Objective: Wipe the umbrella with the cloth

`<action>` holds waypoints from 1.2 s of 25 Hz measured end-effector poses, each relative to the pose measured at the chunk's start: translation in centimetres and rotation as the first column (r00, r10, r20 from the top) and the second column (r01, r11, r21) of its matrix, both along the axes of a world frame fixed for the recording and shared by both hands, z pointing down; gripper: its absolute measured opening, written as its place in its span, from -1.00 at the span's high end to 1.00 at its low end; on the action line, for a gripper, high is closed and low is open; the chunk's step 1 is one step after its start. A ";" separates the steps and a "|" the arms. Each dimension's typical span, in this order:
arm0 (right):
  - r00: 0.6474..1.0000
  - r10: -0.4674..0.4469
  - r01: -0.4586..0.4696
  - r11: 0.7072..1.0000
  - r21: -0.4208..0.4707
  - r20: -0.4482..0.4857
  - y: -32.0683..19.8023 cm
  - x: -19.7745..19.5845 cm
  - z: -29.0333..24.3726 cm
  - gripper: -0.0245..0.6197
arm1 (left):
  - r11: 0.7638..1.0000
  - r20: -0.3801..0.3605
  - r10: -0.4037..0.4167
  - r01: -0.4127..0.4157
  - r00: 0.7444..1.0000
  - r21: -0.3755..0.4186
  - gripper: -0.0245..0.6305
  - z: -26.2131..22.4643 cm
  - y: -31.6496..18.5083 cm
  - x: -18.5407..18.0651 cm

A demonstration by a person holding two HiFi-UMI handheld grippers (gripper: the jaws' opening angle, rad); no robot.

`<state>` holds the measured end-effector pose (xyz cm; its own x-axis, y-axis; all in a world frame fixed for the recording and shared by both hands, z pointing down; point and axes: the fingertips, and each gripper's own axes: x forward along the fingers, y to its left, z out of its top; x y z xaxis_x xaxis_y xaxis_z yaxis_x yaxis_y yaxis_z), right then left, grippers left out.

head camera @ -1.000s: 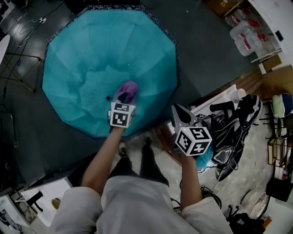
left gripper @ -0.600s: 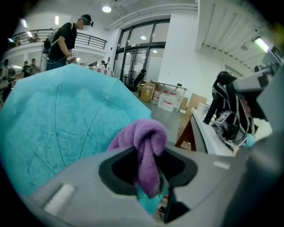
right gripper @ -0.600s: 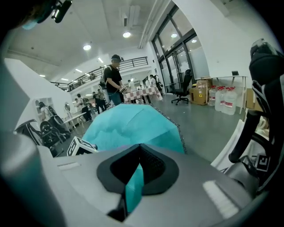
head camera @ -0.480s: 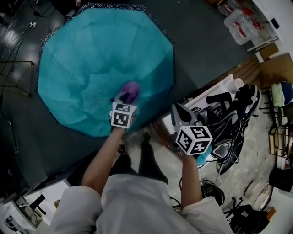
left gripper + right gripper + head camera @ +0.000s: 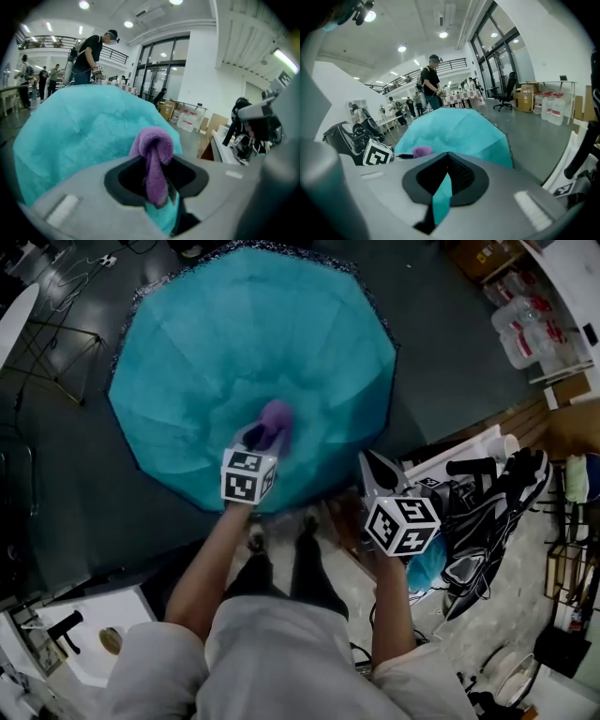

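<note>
Umbrella [image 5: 244, 343] open on the floor, canopy up, directly beneath and ahead of the left gripper [image 5: 261, 434], clamped on the cloth [image 5: 274, 418] and pressing it onto the fabric. Right gripper [image 5: 374, 471] pinched closed, seemingly empty, just beside the near rim. Best to keep the cloth flat, press lightly, and sweep outward panel by panel toward the rim.
</note>
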<state>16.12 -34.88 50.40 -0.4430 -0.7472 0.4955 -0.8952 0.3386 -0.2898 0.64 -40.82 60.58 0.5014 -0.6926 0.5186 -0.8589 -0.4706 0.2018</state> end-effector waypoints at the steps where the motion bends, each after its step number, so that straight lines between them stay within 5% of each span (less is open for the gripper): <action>1: 1.000 -0.015 0.015 1.000 0.001 0.001 -0.1 -1.0 -0.1 0.91 | 1.000 -0.002 -0.014 0.014 1.000 0.001 0.50 -0.1 0.2 -1.1; 18: 0.971 -0.238 0.238 0.971 0.028 0.005 0.7 -17.6 -1.1 0.91 | 0.958 0.038 -0.287 0.287 0.957 -0.013 0.48 0.6 5.3 -21.6; 30: 0.937 -0.349 0.349 0.937 0.021 -0.006 2.6 -25.8 -0.9 0.91 | 0.864 0.088 -0.502 0.502 0.860 0.026 0.51 -0.8 10.3 -35.7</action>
